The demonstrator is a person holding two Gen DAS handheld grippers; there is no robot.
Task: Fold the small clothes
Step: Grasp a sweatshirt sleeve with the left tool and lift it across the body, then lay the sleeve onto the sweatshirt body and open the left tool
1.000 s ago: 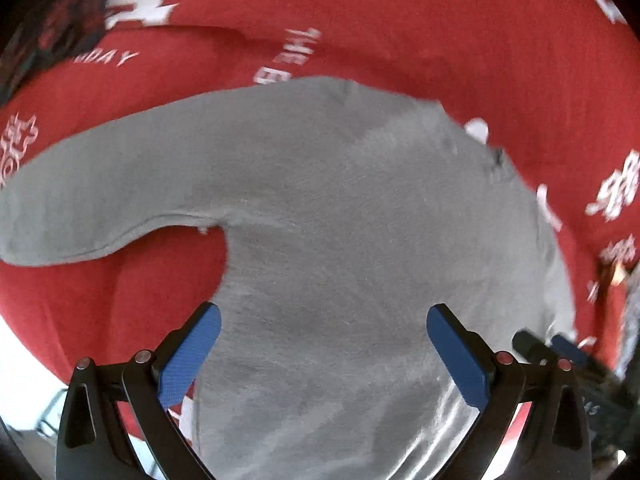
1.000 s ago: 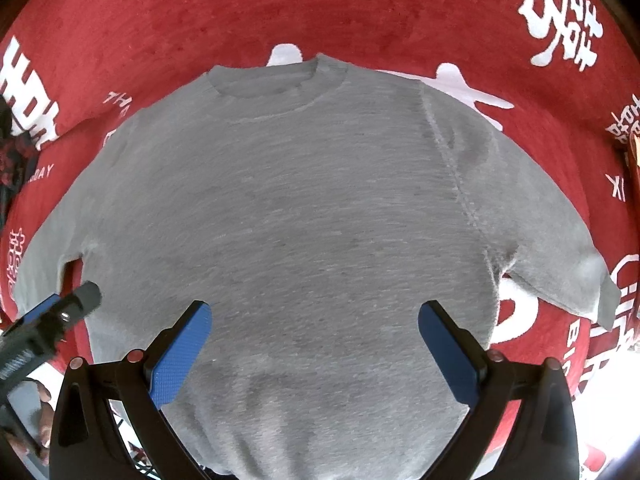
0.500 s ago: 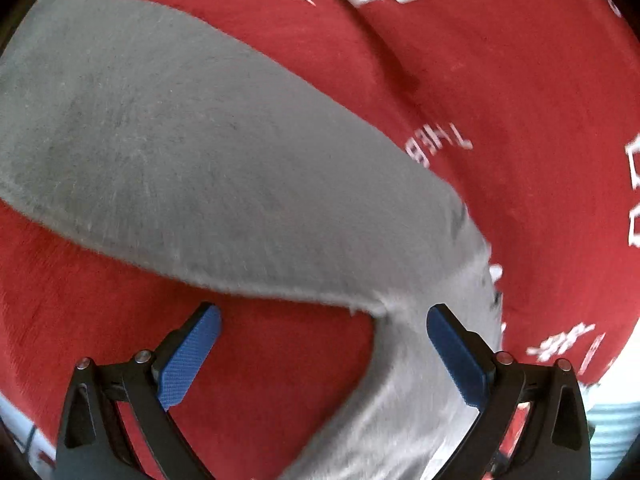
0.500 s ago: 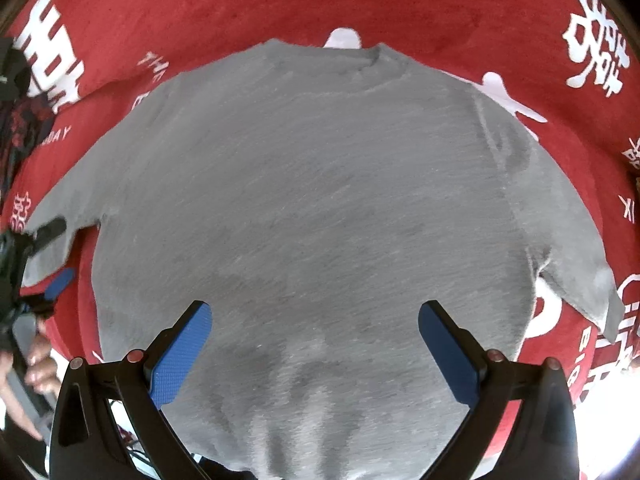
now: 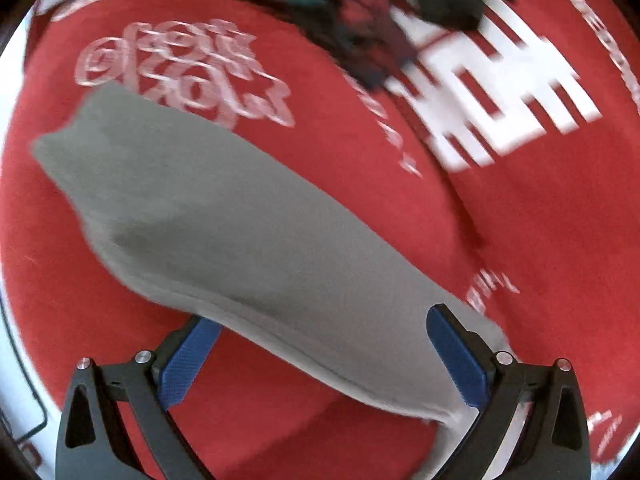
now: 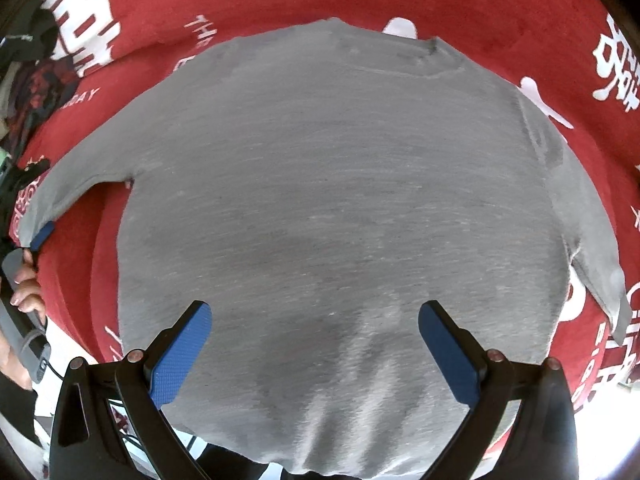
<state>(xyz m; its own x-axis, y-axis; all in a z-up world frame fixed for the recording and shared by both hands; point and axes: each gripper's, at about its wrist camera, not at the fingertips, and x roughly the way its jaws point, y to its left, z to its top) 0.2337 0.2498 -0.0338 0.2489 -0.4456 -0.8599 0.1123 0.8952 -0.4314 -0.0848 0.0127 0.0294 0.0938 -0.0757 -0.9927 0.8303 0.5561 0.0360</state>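
**Grey top spread flat on a red printed cloth, both grippers wide open**

Left wrist view: a long grey sleeve (image 5: pixel 224 232) runs from the far left down to the near right across a red cloth with white lettering (image 5: pixel 540 240). The sleeve's cuff end lies at the far left, beside a pale looping print. The left gripper (image 5: pixel 320 354) is spread wide. Its left blue pad (image 5: pixel 186 364) sits partly under the sleeve's near edge, and its right pad (image 5: pixel 456 360) rests over the sleeve's near right part, so the fabric passes between the two fingers. The fingers are not pressed together on it. At the far edge lies a blurred heap of dark patterned clothing (image 5: pixel 360 28), with a large white block print on the cloth just to its right.

Right wrist view: the whole grey top (image 6: pixel 340 208) lies flat on the same red cloth (image 6: pixel 500 8), neckline at the far side, hem at the near side, one sleeve out to each side. At the far left edge, a hand (image 6: pixel 26 292) holds the other gripper, whose blue fingertip touches the left sleeve's cuff. The right gripper (image 6: pixel 314 350) hangs over the near part of the top's body, its blue pads (image 6: pixel 180 354) far apart, with nothing held between them.
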